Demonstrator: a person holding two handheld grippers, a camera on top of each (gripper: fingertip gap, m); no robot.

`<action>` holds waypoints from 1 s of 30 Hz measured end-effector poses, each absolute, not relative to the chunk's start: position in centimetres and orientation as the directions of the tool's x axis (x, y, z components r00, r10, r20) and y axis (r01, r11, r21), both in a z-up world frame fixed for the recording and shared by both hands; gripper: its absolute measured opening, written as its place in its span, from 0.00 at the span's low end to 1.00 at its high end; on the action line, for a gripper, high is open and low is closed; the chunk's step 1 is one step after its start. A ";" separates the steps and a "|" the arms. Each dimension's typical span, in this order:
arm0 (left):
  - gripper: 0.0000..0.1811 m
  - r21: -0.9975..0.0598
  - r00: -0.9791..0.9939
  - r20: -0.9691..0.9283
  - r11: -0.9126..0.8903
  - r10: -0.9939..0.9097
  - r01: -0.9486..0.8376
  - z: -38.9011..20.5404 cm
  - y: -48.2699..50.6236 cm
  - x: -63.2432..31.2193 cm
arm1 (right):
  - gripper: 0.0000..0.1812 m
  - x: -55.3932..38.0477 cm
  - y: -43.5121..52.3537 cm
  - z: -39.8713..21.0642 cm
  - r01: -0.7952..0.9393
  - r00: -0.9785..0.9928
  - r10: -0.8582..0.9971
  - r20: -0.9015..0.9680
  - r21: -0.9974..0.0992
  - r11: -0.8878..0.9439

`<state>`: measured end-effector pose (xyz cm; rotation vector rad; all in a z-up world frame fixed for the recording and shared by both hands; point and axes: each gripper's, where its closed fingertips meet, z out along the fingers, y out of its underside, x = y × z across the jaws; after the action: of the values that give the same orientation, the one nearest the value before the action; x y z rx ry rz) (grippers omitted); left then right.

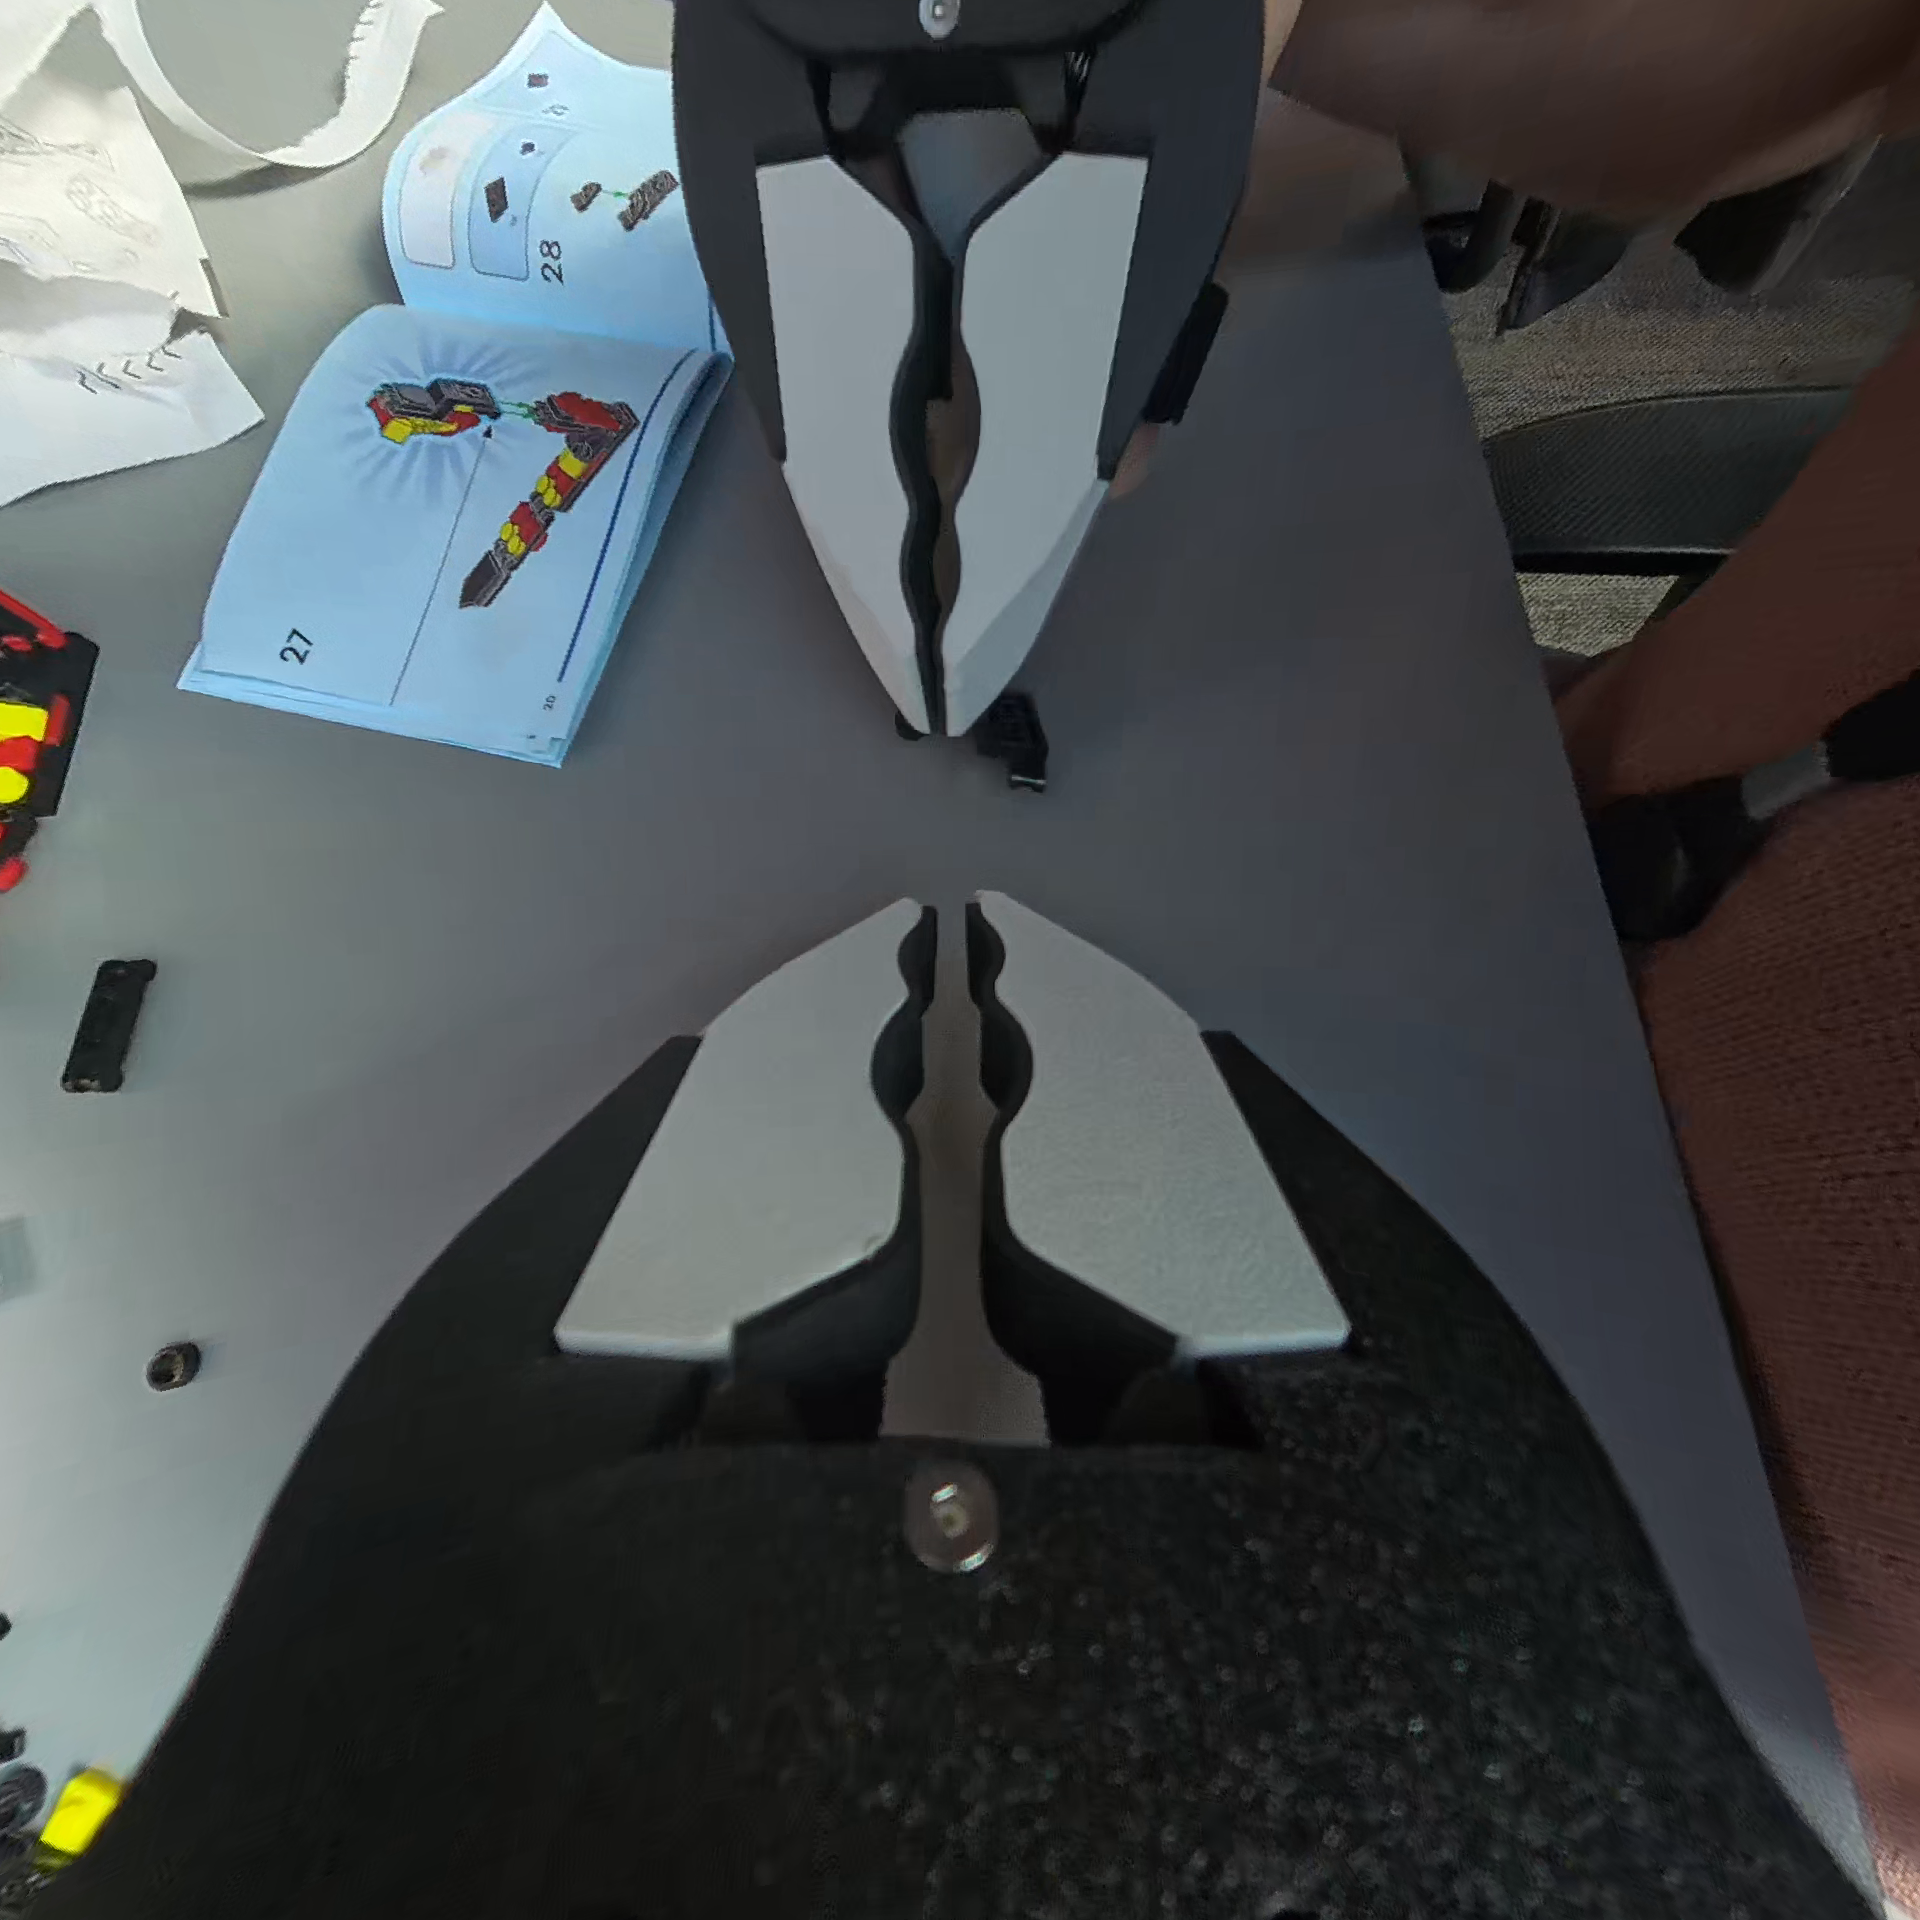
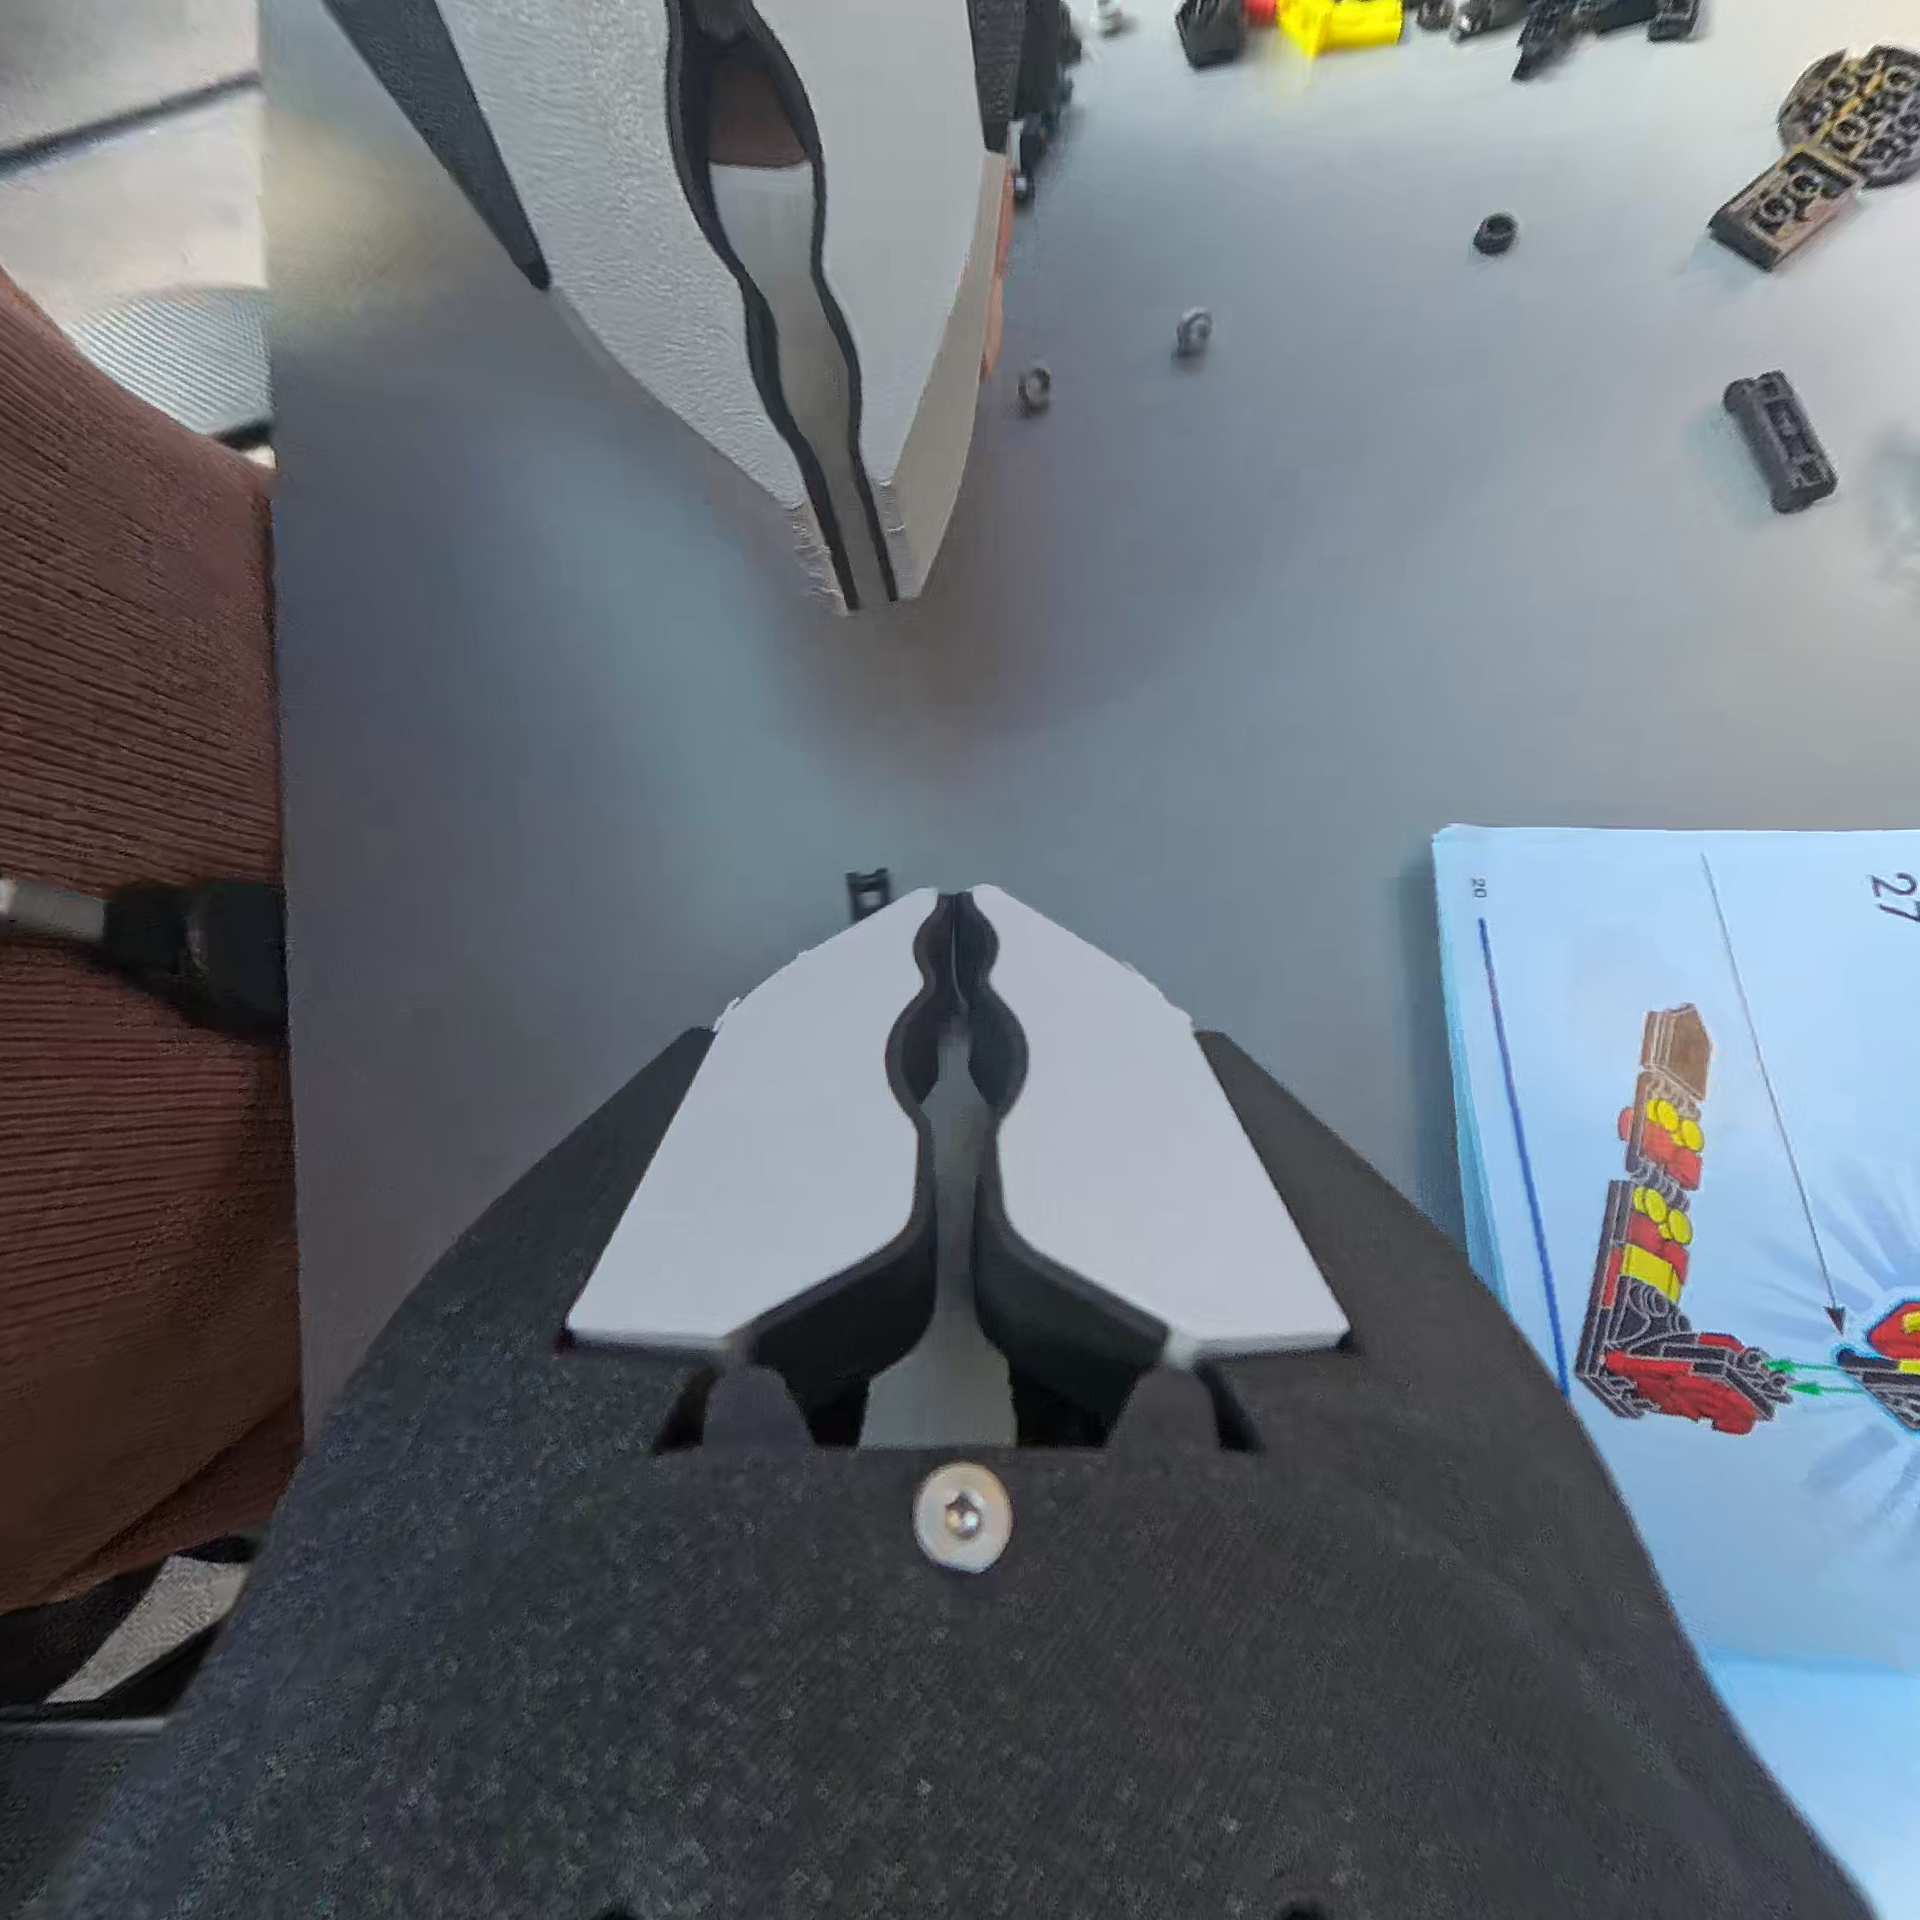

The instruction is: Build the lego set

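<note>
At lower centre of the left wrist view, the left gripper (image 1: pixel 951 906), white-faced fingers in a black textured body, hangs over the grey tabletop (image 1: pixel 1195 831) with its tips a narrow slit apart and nothing between them. Facing it from the top of that frame, the right gripper (image 1: pixel 932 724) has its tips pressed together; in the right wrist view (image 2: pixel 953 896) the pads also meet at the tip. Whether anything is pinched there, cannot tell. A small black lego piece (image 1: pixel 1020 740) lies on the table just beside those tips, at centre frame; in the right wrist view only its edge (image 2: pixel 869 891) shows, left of the tips.

Light blue open instruction booklet (image 1: pixel 436 540) sits upper left in the left wrist view, lower right in the right wrist view (image 2: pixel 1662 1247). Torn white paper wrapping (image 1: pixel 94 260) occupies the far upper left. A black oblong lego plate (image 1: pixel 108 1024) lies at left edge, a small dark round lego stud (image 1: pixel 172 1365) below it. Red, yellow and black partial lego assembly (image 1: pixel 26 748) is cut off at left edge. Loose black and yellow lego parts (image 2: pixel 1340 26) crowd the upper right of the right wrist view.
</note>
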<state>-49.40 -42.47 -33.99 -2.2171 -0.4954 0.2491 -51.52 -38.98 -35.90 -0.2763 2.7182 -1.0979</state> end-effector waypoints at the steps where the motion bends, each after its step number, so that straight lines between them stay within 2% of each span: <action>1: 0.03 -0.754 0.900 -0.029 -0.601 0.435 0.266 -34.6 -42.2 -49.3 | 0.00 -51.3 -38.9 -36.4 -0.124 -0.963 -0.254 -0.094 -0.678 0.724; 4: 0.03 -0.728 0.898 -0.061 -0.635 0.436 0.259 -35.6 -41.3 -48.9 | 0.00 -51.1 -39.0 -36.5 -0.115 -0.964 -0.244 -0.103 -0.667 0.736; 8: 0.03 -0.761 0.854 -0.126 -0.602 0.505 0.243 -34.6 -41.3 -49.7 | 0.02 -53.5 -36.8 -34.8 -0.066 -0.986 -0.154 -0.065 -0.694 0.717; 12: 0.03 -0.764 0.859 -0.131 -0.602 0.495 0.230 -35.0 -40.6 -48.5 | 0.04 -51.2 -35.0 -34.1 -0.151 -0.976 -0.218 0.004 -0.731 0.665; 16: 0.03 -0.767 0.878 -0.103 -0.600 0.468 0.230 -35.8 -39.2 -47.6 | 0.08 -49.5 -35.7 -36.0 -0.294 -0.947 -0.302 0.106 -0.665 0.686; 18: 0.03 -0.757 0.877 -0.121 -0.615 0.465 0.222 -36.0 -39.0 -47.8 | 0.07 -49.2 -36.1 -36.7 -0.309 -0.938 -0.334 0.089 -0.647 0.697; 22: 0.03 -0.756 0.855 -0.169 -0.621 0.491 0.207 -35.5 -39.4 -48.3 | 0.02 -50.6 -37.4 -36.0 -0.333 -0.943 -0.236 0.236 -0.660 0.673; 25: 0.03 -0.762 0.840 -0.181 -0.613 0.512 0.209 -35.3 -39.7 -48.6 | 0.02 -51.4 -36.9 -36.8 -0.398 -0.903 -0.196 0.383 -0.571 0.718; 30: 0.04 -0.757 0.856 -0.171 -0.622 0.488 0.203 -35.7 -39.0 -48.4 | 0.06 -50.3 -36.4 -36.8 -0.435 -0.880 -0.231 0.414 -0.511 0.742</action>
<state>-48.42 -39.04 -35.75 -2.2423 -0.4980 0.4658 -50.27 -36.42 -36.82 -0.6383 3.2328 -1.0919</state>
